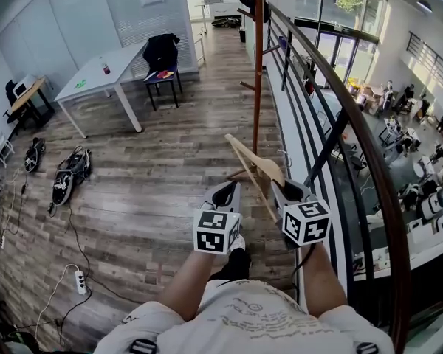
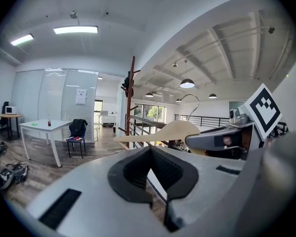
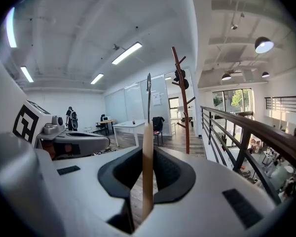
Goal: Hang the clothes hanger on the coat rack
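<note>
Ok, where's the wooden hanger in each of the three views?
Head view: wooden hanger just right of centre, in the right hand-held gripper.
Left gripper view: hanger right of centre, above the jaws.
Right gripper view: hanger edge-on at centre, between the jaws.
Shared landmark: coat rack, beyond the hanger.

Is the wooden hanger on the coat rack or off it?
Off. The hanger sits clamped in the right gripper, and the coat rack stands farther ahead, apart from it.

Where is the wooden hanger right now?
In the head view, lower right of centre: the hanger is clamped in the right gripper, beside the railing, with the coat rack ahead.
</note>
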The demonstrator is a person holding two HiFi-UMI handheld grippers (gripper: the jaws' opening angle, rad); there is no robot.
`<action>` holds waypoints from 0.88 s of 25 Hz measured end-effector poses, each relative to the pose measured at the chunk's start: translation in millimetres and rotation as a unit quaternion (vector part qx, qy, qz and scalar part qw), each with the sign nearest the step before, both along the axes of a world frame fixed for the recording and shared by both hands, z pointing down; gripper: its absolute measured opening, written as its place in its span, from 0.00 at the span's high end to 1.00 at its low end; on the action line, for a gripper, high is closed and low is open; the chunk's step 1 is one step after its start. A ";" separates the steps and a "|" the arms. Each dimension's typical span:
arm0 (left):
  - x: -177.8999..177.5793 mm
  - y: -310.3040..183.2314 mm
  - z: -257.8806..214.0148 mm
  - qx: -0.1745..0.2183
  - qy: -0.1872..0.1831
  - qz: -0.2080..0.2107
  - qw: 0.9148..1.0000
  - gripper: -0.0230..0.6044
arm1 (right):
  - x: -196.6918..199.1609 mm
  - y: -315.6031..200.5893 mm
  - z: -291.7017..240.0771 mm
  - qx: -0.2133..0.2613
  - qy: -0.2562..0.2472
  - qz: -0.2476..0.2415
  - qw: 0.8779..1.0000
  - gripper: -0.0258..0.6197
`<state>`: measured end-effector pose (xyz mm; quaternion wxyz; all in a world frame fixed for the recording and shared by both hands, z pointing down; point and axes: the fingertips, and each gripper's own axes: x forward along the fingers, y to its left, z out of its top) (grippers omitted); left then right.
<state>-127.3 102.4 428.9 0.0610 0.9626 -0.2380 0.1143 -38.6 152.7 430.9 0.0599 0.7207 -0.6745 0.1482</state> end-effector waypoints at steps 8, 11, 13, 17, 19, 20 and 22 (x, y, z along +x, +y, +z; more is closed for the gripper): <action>35.1 -30.3 -4.1 0.001 0.009 0.007 1.000 0.96 | 30.2 -28.5 -2.0 0.000 0.005 0.000 1.000 0.88; 51.1 -45.9 -3.5 0.001 0.014 0.010 1.000 0.96 | 45.6 -46.1 -1.5 0.003 0.006 -0.001 1.000 0.88; 61.5 -57.7 -1.5 -0.003 0.016 0.013 1.000 0.96 | 54.8 -59.2 0.1 0.003 0.005 -0.003 1.000 0.88; 82.6 -84.4 4.0 -0.011 0.018 0.014 1.000 0.96 | 73.5 -86.4 5.8 0.000 0.000 -0.008 1.000 0.88; 93.4 -97.9 3.9 -0.011 0.017 0.014 1.000 0.96 | 84.0 -100.1 5.4 -0.001 0.000 -0.010 1.000 0.88; 98.9 -104.6 3.4 -0.011 0.017 0.014 1.000 0.96 | 89.5 -106.9 4.4 -0.001 0.000 -0.011 1.000 0.88; 108.6 -118.5 2.5 -0.011 0.017 0.014 1.000 0.96 | 99.5 -121.1 2.8 -0.001 0.000 -0.011 1.000 0.88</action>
